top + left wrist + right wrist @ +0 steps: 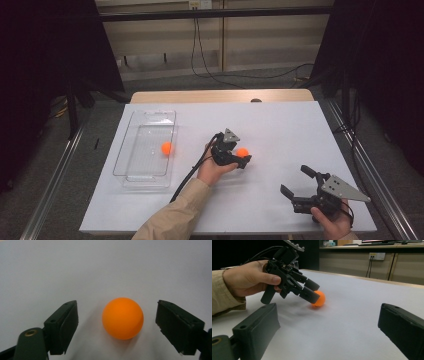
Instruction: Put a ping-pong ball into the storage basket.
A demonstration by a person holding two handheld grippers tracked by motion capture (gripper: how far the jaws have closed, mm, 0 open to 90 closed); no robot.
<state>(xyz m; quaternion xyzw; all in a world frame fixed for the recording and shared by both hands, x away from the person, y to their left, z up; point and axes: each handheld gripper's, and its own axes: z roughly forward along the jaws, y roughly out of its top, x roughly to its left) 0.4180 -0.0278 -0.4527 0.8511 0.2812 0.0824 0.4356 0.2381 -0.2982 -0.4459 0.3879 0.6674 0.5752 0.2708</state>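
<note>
An orange ball (242,152) rests on the white table near its middle. My left gripper (243,157) is open around it, one jaw on each side and neither touching, as the left gripper view shows with the ball (122,318) sitting between the pads of that gripper (117,327). The right gripper view catches the same ball (319,298) behind the left gripper (314,291). A second orange ball (166,147) lies inside the clear plastic tray (131,131) at the left. My right gripper (295,182) stands open near the front right edge, nothing between its jaws (327,332).
The white sheet (280,120) covers the table, with a wooden strip (220,96) at the far edge. Black cables hang off the gripper and cross the floor beyond. Metal rails run along both sides of the table.
</note>
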